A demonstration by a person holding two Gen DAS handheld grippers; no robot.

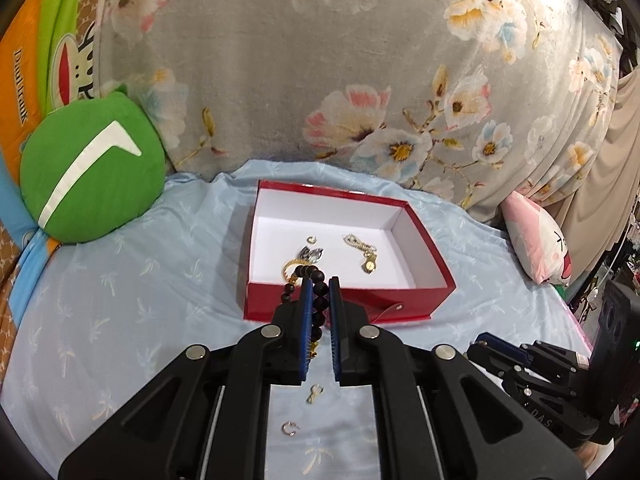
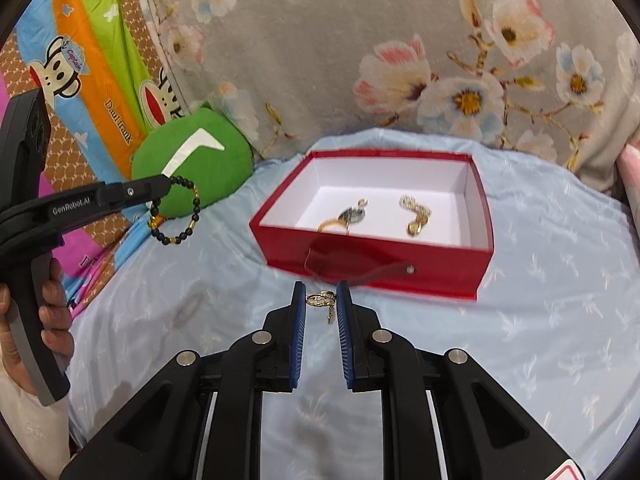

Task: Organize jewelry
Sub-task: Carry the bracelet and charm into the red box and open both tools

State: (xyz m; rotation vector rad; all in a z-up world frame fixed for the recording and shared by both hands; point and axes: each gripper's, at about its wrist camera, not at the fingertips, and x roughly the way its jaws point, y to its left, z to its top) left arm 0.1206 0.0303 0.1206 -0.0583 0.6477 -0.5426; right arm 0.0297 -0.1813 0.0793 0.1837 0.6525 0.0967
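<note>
Black-and-gold bead bracelet (image 2: 176, 210) in left claw (image 1: 320, 284)

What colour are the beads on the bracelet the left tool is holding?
Mostly black with a few gold beads, shown best in the right wrist view.

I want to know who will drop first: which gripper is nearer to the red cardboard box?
Left. The left gripper, holding the black bead bracelet, hangs close to the red cardboard box front wall. The right gripper, holding a small gold piece, is farther back.
</note>
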